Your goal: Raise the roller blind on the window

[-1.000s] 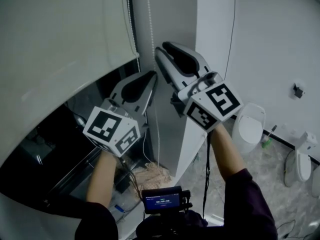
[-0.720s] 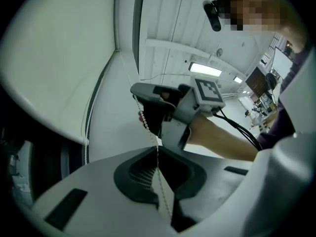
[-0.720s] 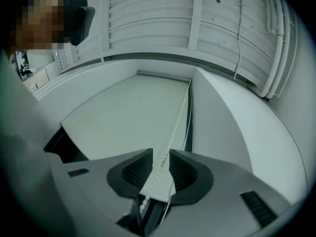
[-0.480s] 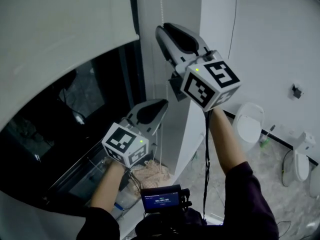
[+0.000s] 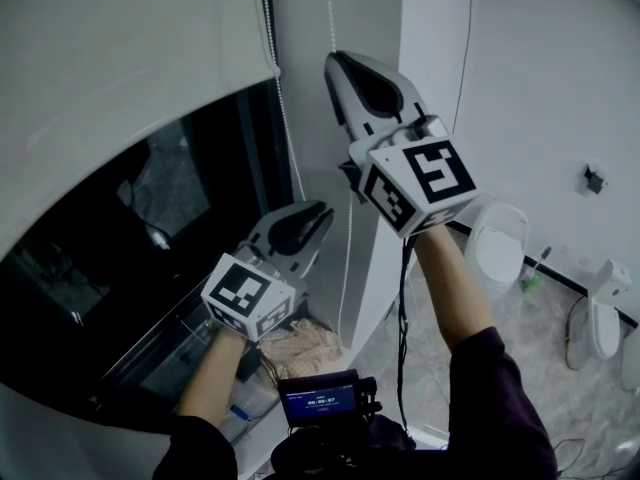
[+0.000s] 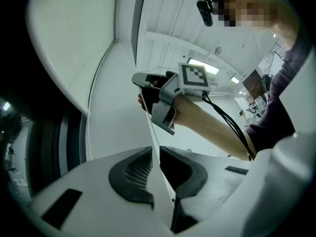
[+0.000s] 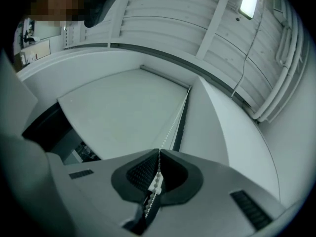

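The white roller blind (image 5: 120,58) covers the upper left of the dark window (image 5: 110,268). Its bead chain (image 5: 285,118) hangs beside the frame. My right gripper (image 5: 335,63) is held high, its jaws closing with the chain (image 7: 170,127) pinched between the pads. A white chain connector (image 7: 155,181) sits in that grip (image 7: 159,154). My left gripper (image 5: 322,210) is lower, beside the window frame. In the left gripper view the chain (image 6: 150,127) runs down from the right gripper (image 6: 153,90) into the narrow gap of the left jaws (image 6: 154,149), which stand slightly apart.
A white wall pillar (image 5: 430,48) stands right of the chain. Two white toilets (image 5: 497,253) (image 5: 590,328) sit on the tiled floor at the right. A crumpled cloth (image 5: 300,348) lies below the window. A small screen (image 5: 325,400) hangs at my chest.
The left gripper dropped from beside the blind's hem to well below it, and the hem rose. The right gripper climbed higher along the chain and stayed there.
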Demonstrator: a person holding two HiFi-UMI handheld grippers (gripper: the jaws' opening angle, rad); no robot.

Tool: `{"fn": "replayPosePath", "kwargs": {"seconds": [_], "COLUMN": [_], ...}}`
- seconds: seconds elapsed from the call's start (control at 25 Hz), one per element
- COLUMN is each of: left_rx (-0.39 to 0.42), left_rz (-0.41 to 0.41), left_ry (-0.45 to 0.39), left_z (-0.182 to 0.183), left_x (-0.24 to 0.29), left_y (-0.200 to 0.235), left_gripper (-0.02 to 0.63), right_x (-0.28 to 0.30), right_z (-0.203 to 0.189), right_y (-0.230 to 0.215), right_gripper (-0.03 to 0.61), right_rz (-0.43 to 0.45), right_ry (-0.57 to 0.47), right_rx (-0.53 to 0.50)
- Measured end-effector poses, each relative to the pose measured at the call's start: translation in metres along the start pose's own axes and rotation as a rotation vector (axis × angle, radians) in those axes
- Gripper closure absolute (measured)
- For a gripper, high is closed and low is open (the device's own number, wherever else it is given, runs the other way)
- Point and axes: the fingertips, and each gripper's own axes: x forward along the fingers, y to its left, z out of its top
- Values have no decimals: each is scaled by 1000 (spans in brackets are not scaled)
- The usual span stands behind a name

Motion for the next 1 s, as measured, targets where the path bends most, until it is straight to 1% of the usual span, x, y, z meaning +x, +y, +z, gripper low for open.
{"fn": "replayPosePath", "kwargs": {"seconds": [0.08,0.16,0.28,0.44,0.6,0.8,1.0], "left_rx": [-16,-21,-14,11,22,12,-16], "left_rz": [24,42,64,76,63,54,34], "left_ry": [-37,-75,-124,-166,-180,-185,-203], "left_z": [14,31,60,90,105,128,132], "left_x": [-2,-3,-2,8,18,44,49], "left_y": [12,25,42,50,53,61,69], "left_gripper": [592,592,592,592,592,592,591], "right_x": [-6,-13,-24,-44,-63,-86,-119], "right_z": [0,-9,-28,-48,-70,-94,-144], "right_y": [1,6,12,23,37,40,68], "right_gripper": [561,561,561,561,561,561,561], "right_rz": [-6,-8,-11,31,65,93,128], "right_ry": [9,42,107,125,154,216,301], "right_rx": [-50,-87,-107,-125,-119,-80,-36]}}
